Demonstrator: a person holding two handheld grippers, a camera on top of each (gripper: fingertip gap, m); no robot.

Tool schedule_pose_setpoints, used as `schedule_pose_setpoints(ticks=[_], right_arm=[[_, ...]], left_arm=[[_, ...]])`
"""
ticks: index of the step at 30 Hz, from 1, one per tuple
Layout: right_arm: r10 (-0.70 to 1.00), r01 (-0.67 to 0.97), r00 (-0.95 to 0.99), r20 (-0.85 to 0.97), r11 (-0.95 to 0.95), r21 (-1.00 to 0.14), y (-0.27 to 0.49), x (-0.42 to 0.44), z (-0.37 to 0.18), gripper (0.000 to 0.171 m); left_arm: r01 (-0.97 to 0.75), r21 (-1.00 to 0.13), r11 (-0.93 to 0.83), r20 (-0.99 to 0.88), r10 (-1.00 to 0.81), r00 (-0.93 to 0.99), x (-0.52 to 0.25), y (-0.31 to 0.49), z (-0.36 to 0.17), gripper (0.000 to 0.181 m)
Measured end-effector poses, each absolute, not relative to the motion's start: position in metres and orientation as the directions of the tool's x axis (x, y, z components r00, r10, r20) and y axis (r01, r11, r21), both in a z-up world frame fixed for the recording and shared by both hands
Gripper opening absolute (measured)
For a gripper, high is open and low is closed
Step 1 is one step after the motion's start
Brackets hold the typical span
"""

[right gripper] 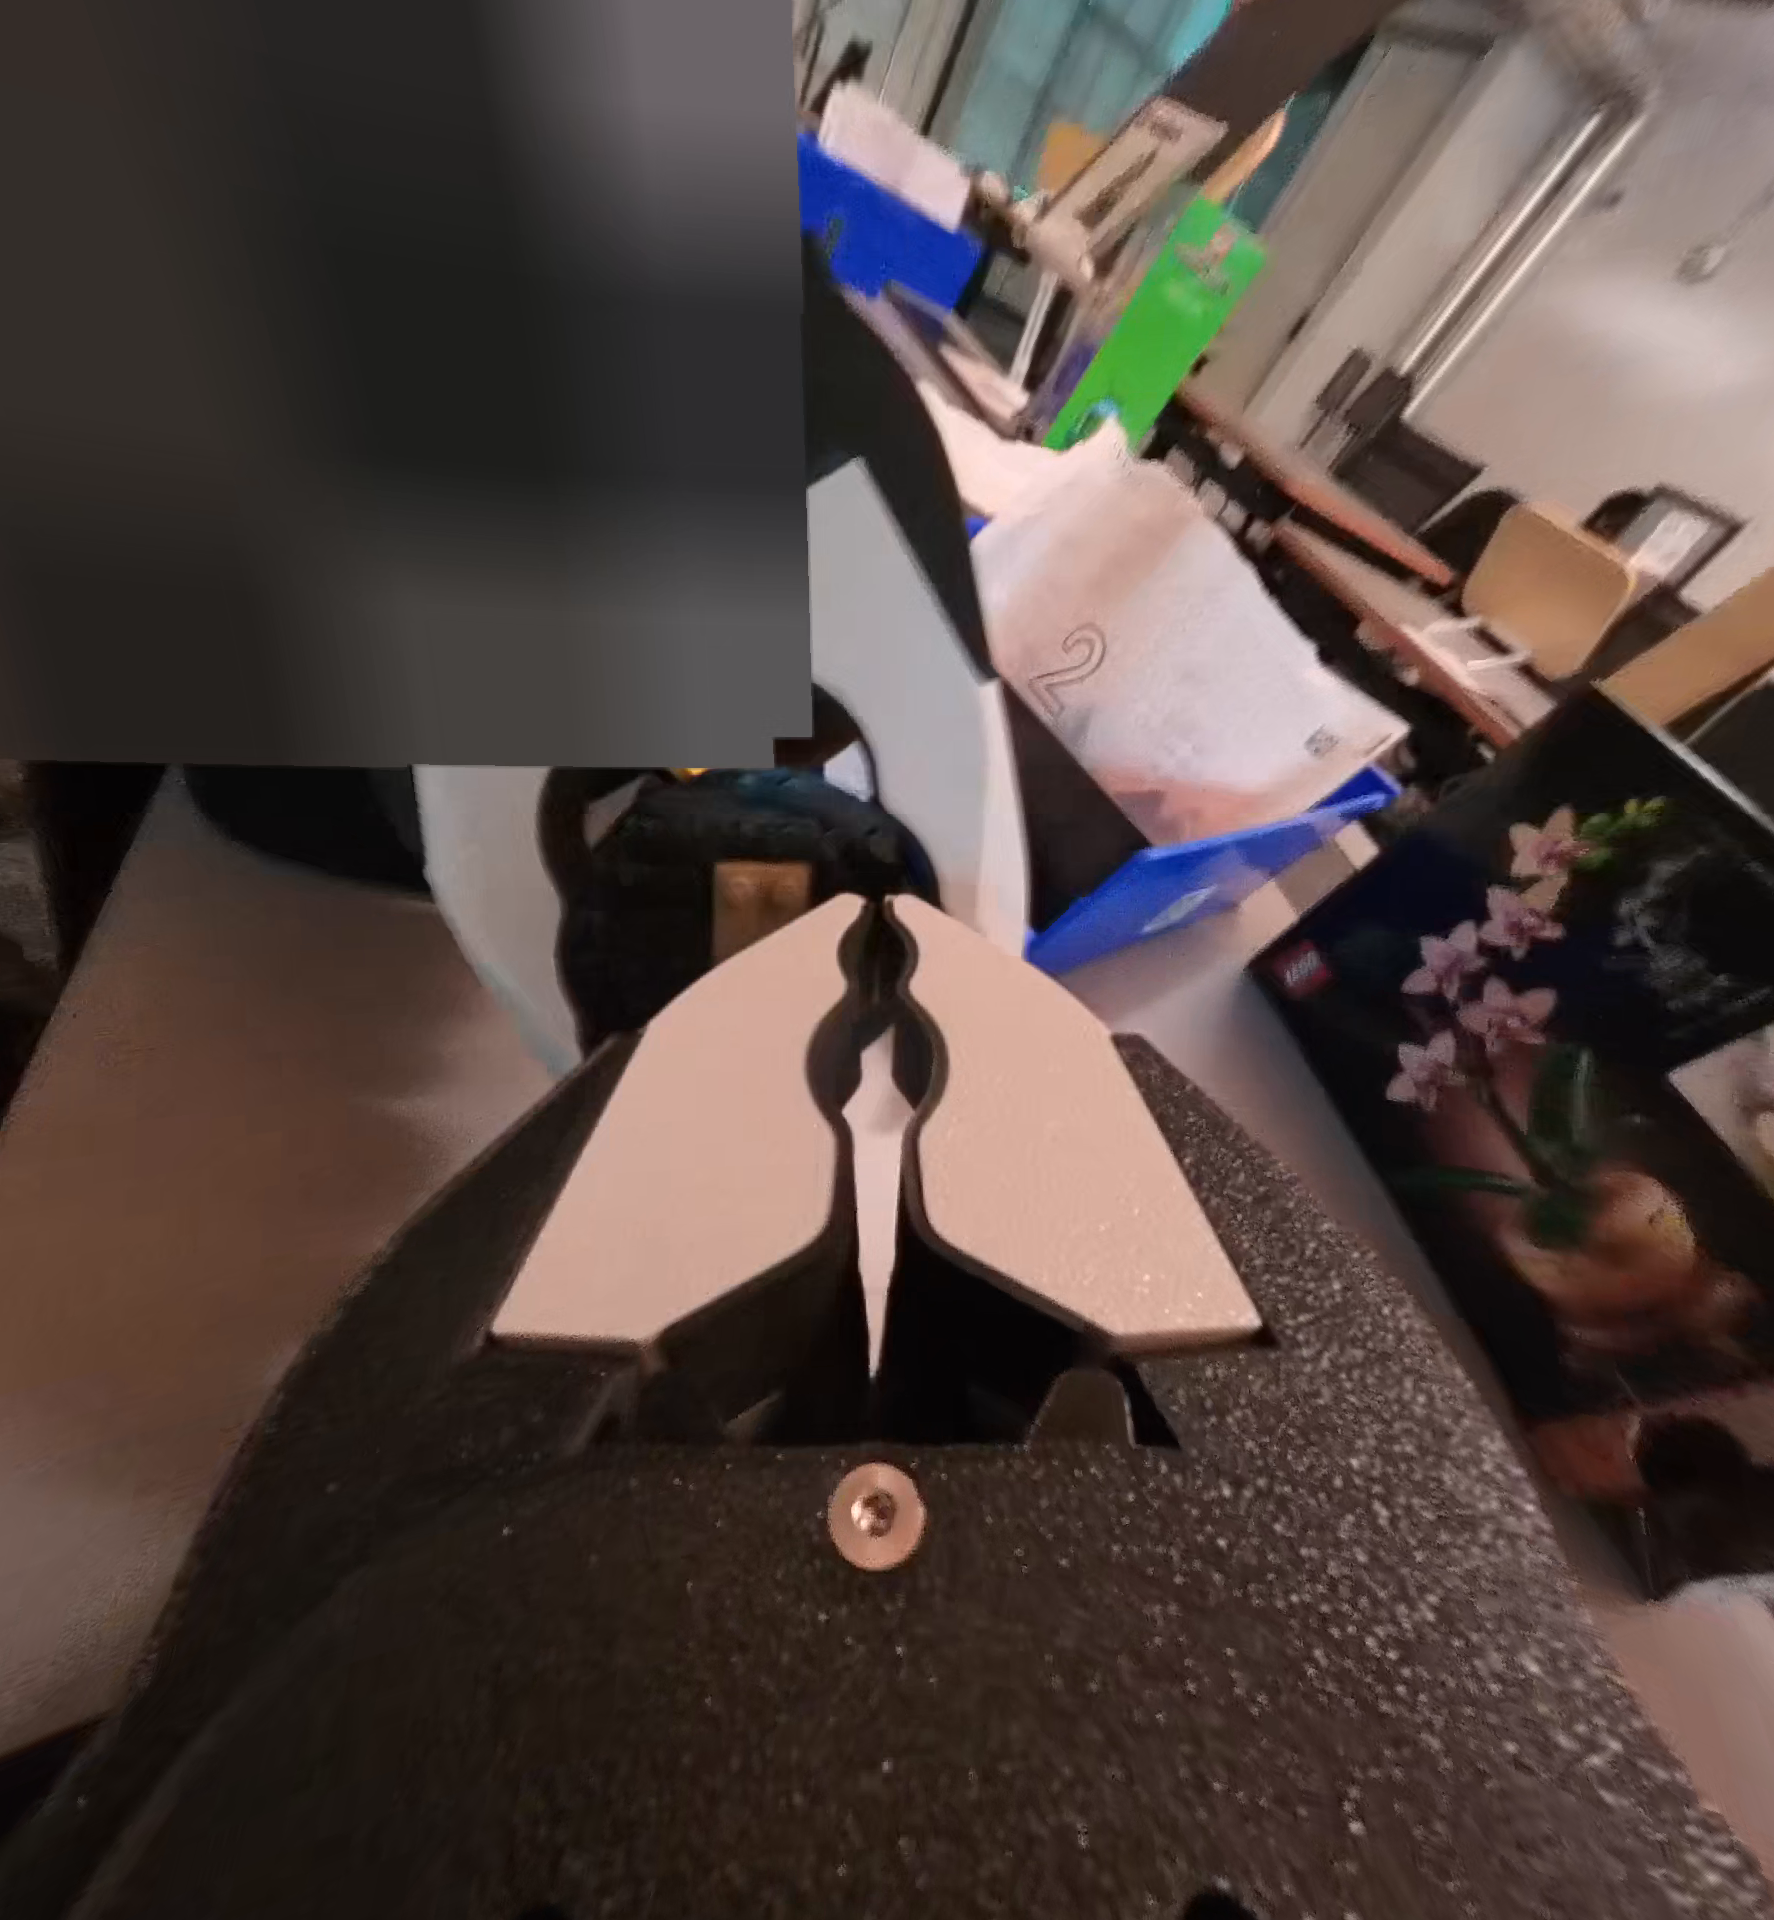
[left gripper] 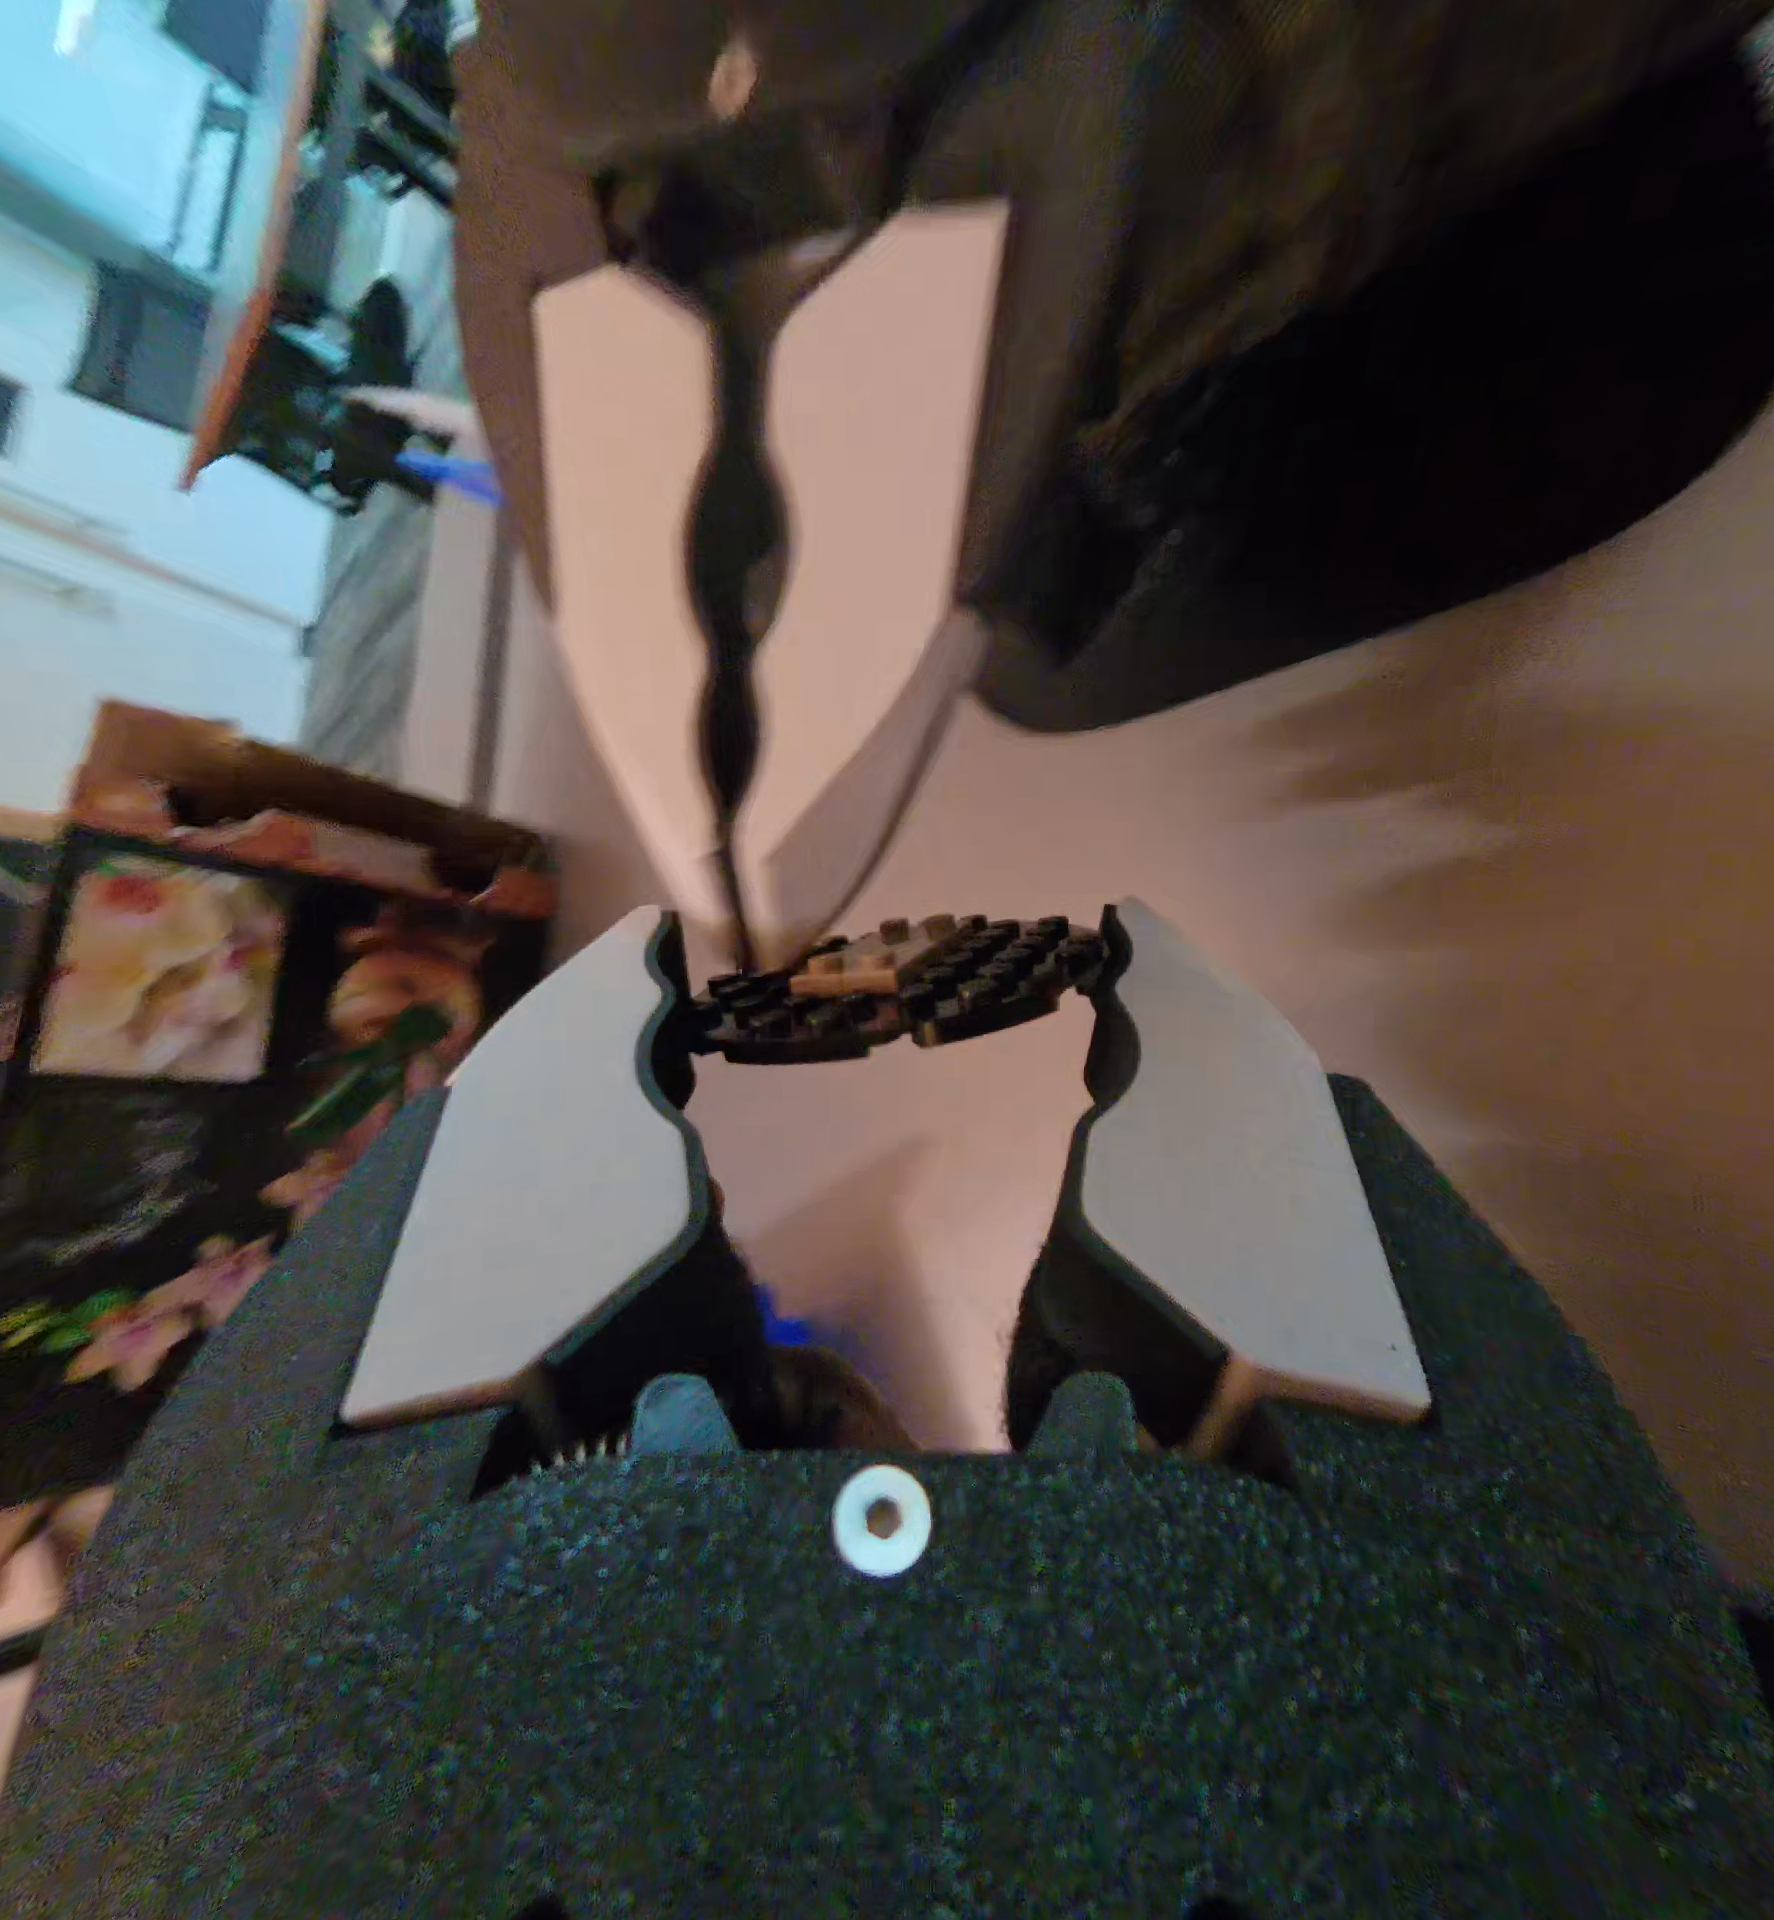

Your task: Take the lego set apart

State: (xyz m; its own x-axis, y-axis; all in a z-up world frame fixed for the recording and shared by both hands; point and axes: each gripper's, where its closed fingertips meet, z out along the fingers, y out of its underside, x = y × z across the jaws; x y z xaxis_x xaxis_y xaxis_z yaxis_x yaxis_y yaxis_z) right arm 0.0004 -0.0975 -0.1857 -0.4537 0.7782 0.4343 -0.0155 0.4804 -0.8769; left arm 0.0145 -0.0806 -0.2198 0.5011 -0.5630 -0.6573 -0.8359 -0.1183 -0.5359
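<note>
My left gripper is shut on a round black lego plate. One pad presses on each edge and holds the plate level above the table. Tan pieces sit on the plate's studs near its middle. My right gripper comes down from above with its fingers shut, and its tips touch the plate's left studs. In the right wrist view the right gripper is shut, with the black plate and a tan piece just beyond its tips. I cannot tell whether a small piece is pinched between the tips.
A black lego box with orchid pictures stands left of the grippers and also shows in the right wrist view. A blue tray with a white bag and a green box lie beyond. The pale table lies below.
</note>
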Motion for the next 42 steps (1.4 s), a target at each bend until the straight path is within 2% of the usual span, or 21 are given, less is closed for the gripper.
schedule_pose_setpoints(ticks=[3,5,18,24,28,33,34,35,39,42], right_arm=[[0.791,-0.049,-0.454,0.410,0.437,-0.898,-0.095,0.002,-0.177,0.000],[0.791,-0.020,-0.503,0.349,0.393,-0.919,-0.097,0.004,-0.177,0.019],[0.742,0.052,-0.569,0.355,0.464,-0.884,-0.116,-0.004,-0.199,0.015],[0.728,0.073,-0.572,0.378,0.505,-0.860,-0.117,0.000,-0.198,0.015],[0.714,0.033,-0.579,0.393,0.502,-0.864,-0.117,0.004,-0.190,0.014],[0.736,-0.035,-0.510,0.445,0.499,-0.866,-0.115,0.000,-0.182,0.012],[0.748,-0.053,-0.479,0.459,0.497,-0.866,-0.114,-0.002,-0.178,0.012],[0.756,-0.063,-0.454,0.471,0.500,-0.864,-0.114,-0.004,-0.176,0.004],[0.776,-0.054,-0.339,0.531,0.548,-0.835,-0.110,-0.011,-0.171,0.000],[0.800,0.015,-0.145,0.582,0.590,-0.808,-0.075,-0.018,-0.167,0.000]], left_arm=[[-0.884,-0.421,-0.203,-0.726,-0.509,0.462,-0.009,-0.078,-0.225,0.075],[-0.874,-0.436,-0.216,-0.707,-0.518,0.481,-0.016,-0.080,-0.227,0.075],[-0.919,-0.361,-0.160,-0.722,-0.577,0.383,0.002,-0.080,-0.227,0.075],[-0.919,-0.371,-0.135,-0.710,-0.596,0.375,0.009,-0.082,-0.225,0.075],[-0.899,-0.423,-0.113,-0.693,-0.599,0.401,0.016,-0.083,-0.217,0.075],[-0.890,-0.432,-0.147,-0.718,-0.542,0.437,0.007,-0.080,-0.208,0.075],[-0.876,-0.454,-0.163,-0.714,-0.521,0.468,0.004,-0.078,-0.205,0.075],[-0.861,-0.475,-0.182,-0.707,-0.503,0.497,0.000,-0.078,-0.201,0.075],[-0.820,-0.522,-0.233,-0.685,-0.458,0.567,-0.011,-0.077,-0.196,0.075],[-0.759,-0.626,-0.177,-0.598,-0.516,0.613,0.013,-0.085,-0.195,0.074]])
